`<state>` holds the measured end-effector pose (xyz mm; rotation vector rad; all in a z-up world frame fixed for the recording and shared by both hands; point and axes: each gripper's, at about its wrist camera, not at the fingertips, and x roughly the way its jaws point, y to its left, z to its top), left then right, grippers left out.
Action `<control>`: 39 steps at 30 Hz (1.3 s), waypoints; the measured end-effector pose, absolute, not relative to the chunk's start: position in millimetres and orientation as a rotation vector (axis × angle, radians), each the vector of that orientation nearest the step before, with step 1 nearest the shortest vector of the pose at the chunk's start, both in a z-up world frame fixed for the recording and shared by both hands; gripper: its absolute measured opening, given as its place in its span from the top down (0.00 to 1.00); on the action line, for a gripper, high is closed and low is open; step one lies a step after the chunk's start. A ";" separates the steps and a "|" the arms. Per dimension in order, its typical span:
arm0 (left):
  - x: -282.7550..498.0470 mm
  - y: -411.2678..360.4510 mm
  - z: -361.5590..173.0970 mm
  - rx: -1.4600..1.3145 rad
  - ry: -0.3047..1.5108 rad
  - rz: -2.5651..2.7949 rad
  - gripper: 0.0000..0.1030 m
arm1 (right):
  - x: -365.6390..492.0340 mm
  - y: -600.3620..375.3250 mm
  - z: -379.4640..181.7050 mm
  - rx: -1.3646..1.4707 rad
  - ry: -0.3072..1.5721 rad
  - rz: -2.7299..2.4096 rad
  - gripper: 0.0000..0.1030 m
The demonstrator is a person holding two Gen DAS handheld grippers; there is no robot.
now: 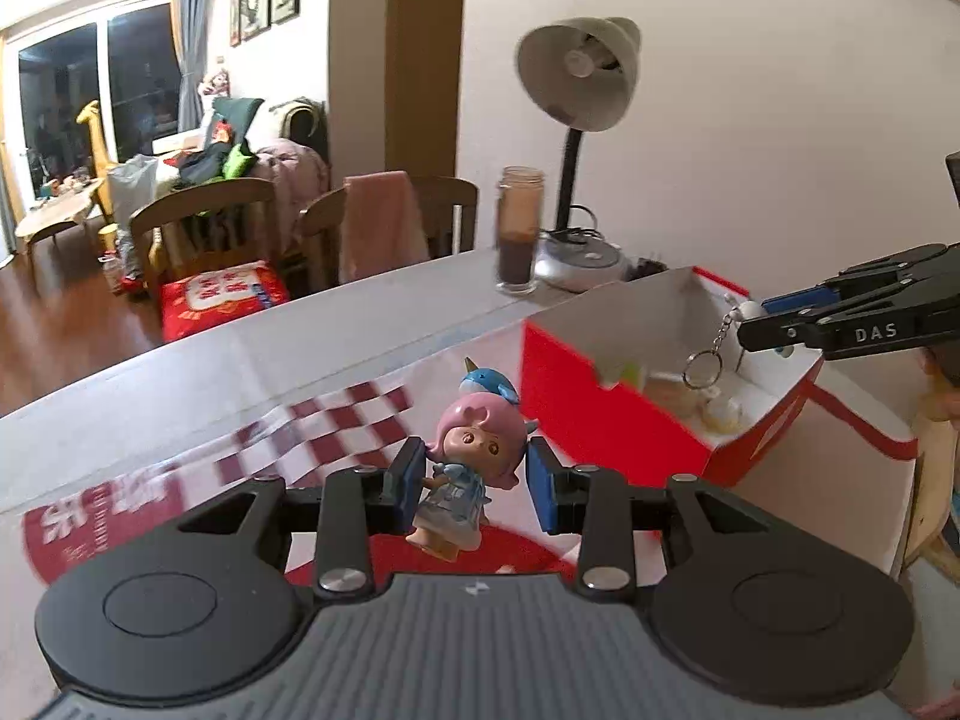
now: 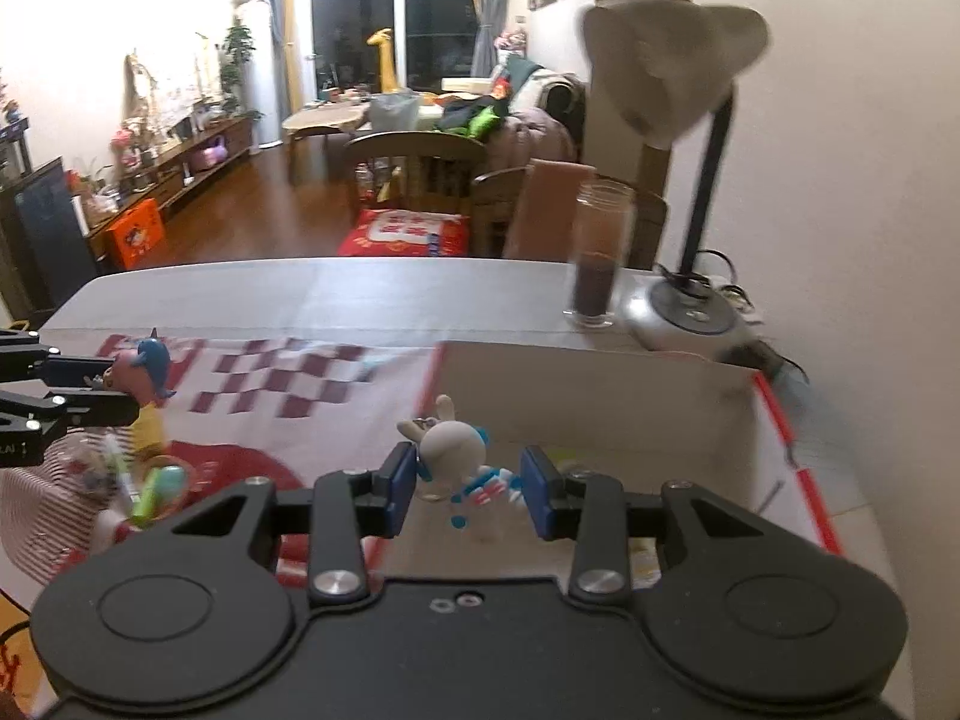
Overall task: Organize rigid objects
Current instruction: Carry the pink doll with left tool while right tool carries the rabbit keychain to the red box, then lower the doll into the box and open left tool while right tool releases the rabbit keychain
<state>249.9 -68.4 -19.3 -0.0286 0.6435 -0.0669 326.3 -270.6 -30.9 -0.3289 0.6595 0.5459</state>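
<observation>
A: What is sitting on the table (image 2: 360,294), biggest thing first?

B: A red and white cardboard box (image 1: 600,414) is standing open on the right, with small pale pieces lying on its floor. They are too blurred to name.

A: And the grippers?

B: The left gripper (image 1: 477,480) is holding a pink-haired doll figurine (image 1: 462,468) to the left of the box, over a red checked cloth (image 1: 336,420). Its pads are looking slightly wider than the doll, so I cannot tell whether they are pinching it. The right gripper (image 2: 468,480) is hanging over the box with a white rabbit keychain (image 2: 456,459) between its blue pads; whether they are gripping it is not showing either.

A: How are these likely handling?

B: Both look like hard, light plastic, smooth and probably slippery. I am judging the doll's body, below its large head, the steadier place to grip. The rabbit's round body seems best, since its chain and ring (image 1: 699,369) are dangling loose.

A: Anything hidden?

B: The doll's back and the near corner of the box are being blocked. At the far right, a glass jar (image 2: 600,252) and desk lamp (image 1: 579,75) are smeared by motion.
</observation>
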 end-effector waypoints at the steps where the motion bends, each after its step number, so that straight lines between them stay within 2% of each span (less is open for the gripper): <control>1: 259.6 -76.1 -19.6 -0.030 0.648 -0.077 0.66 | 332.8 -276.5 -31.2 -0.327 0.662 0.539 0.64; 17: 369.1 -199.7 -37.5 0.073 0.739 -0.240 0.66 | 424.5 -340.9 -58.8 -0.321 0.742 0.438 0.64; 24: 410.9 -242.9 -63.2 0.122 0.844 -0.283 0.66 | 452.4 -347.2 -81.7 -0.346 0.799 0.417 0.64; 39: 460.2 -258.9 -115.5 0.102 1.079 -0.225 0.66 | 479.2 -340.0 -116.3 -0.420 0.948 0.421 0.64</control>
